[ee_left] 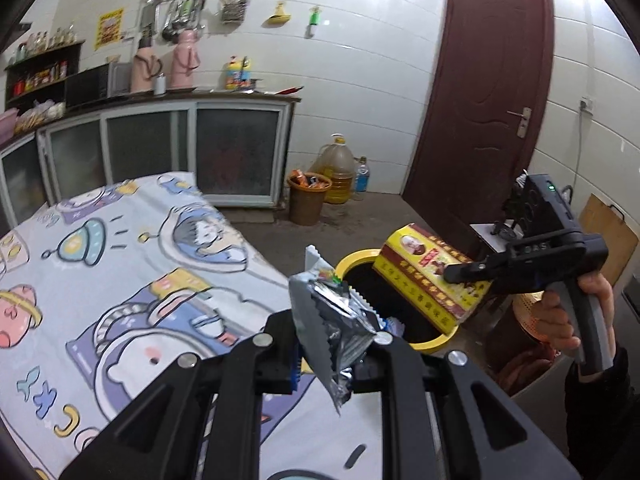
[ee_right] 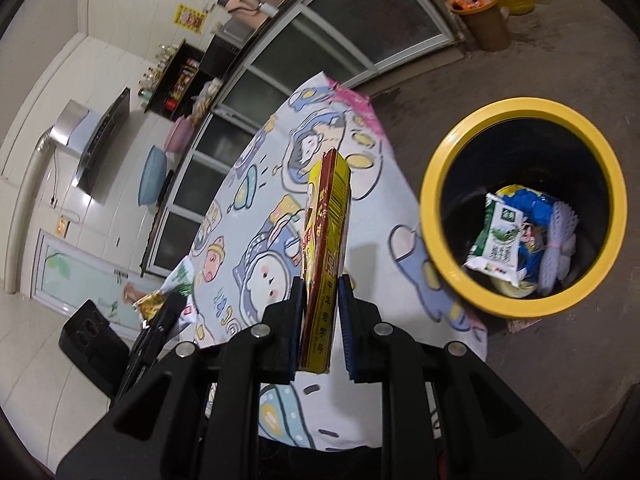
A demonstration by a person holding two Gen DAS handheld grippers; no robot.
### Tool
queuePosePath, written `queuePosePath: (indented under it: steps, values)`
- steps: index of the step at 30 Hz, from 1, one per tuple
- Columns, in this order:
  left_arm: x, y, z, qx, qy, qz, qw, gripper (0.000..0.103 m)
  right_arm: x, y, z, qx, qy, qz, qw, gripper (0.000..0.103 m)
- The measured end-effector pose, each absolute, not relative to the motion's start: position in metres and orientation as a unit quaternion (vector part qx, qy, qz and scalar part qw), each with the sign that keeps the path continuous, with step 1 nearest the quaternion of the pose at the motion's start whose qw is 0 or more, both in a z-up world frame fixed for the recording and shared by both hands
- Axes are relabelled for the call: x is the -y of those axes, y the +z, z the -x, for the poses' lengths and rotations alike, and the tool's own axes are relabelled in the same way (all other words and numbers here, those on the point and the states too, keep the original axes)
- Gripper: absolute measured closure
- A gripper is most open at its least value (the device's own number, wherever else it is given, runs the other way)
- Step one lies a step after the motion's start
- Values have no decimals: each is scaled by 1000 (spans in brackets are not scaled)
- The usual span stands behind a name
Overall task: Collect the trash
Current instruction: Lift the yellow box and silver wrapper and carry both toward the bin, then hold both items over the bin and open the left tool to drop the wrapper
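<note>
My left gripper (ee_left: pixel 334 342) is shut on a crumpled silver foil wrapper (ee_left: pixel 332 316), held above the table's edge close to the yellow-rimmed bin (ee_left: pixel 434 345). To the right, a hand holds my right gripper (ee_left: pixel 460 272), shut on a flat yellow and red box (ee_left: pixel 424 268) that hangs over the bin's mouth. In the right wrist view the box (ee_right: pixel 326 236) stands edge-on between the pads of the right gripper (ee_right: pixel 322 320), left of the bin (ee_right: pixel 434 176). The bin holds a green-white packet (ee_right: pixel 496 240) and other wrappers. The left gripper (ee_right: pixel 168 312) shows at lower left.
A table under a cartoon-print cloth (ee_left: pixel 120 272) fills the left. A brown bin full of wrappers (ee_left: pixel 306 200) and a large oil bottle (ee_left: pixel 338 172) stand on the floor by the glass-fronted cabinet (ee_left: pixel 236 152). A dark red door (ee_left: pixel 480 100) is behind.
</note>
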State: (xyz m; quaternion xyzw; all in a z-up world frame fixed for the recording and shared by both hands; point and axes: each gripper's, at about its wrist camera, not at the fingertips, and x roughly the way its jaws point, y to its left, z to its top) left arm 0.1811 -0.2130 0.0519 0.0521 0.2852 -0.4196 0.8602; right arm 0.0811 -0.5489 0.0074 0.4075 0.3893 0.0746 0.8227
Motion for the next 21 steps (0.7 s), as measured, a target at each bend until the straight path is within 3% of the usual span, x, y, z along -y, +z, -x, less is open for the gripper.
queuePosePath:
  steps: [21]
  values:
    - [298,56,-165,-248,-490,-88,831,89,611,-17,-57,-349,-48,-392,849,86]
